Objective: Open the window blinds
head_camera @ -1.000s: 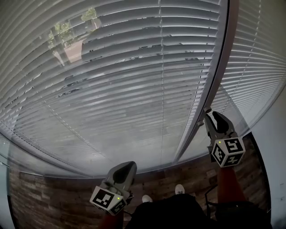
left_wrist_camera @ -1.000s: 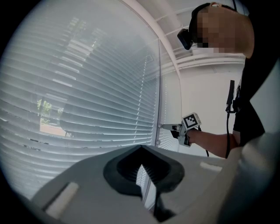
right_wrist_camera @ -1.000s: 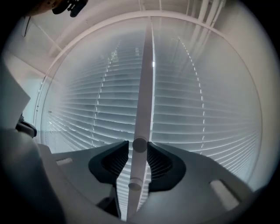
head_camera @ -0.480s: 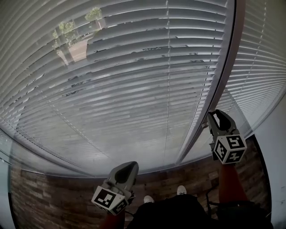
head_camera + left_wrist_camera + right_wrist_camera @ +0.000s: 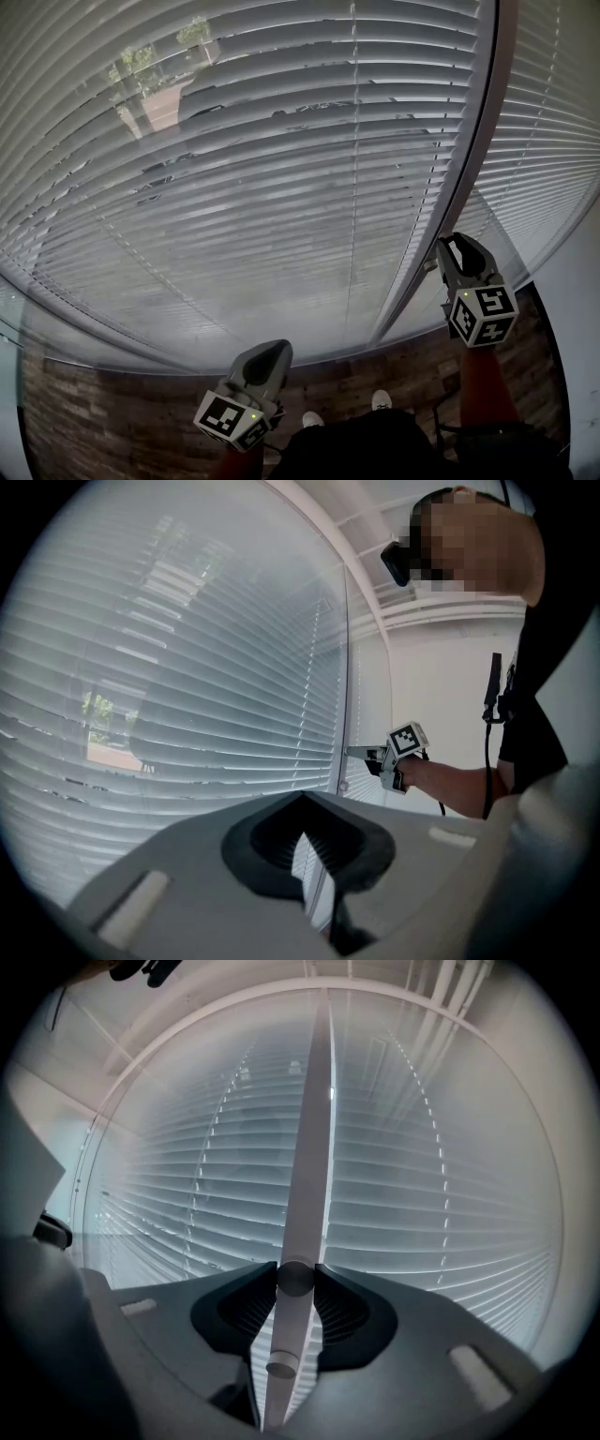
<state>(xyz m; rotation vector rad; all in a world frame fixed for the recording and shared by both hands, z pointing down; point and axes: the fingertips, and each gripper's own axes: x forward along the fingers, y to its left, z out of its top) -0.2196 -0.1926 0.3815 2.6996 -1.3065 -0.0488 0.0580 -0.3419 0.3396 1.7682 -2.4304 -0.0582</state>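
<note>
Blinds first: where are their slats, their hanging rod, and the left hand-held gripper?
Slats point(image 5: 234, 187): head view, on a middle slat.
Rod point(image 5: 309, 1166): right gripper view, on its upright shaft.
Left hand-held gripper point(image 5: 272, 351): head view, at its jaw tips.

We see the window blinds point(image 5: 281, 187) fully lowered, pale horizontal slats, two panels side by side with a vertical gap between. Slats sit part-tilted: trees and a building show faintly through the upper left. We read the tilt wand point(image 5: 296, 1277) as a pale round rod hanging upright at that gap
</note>
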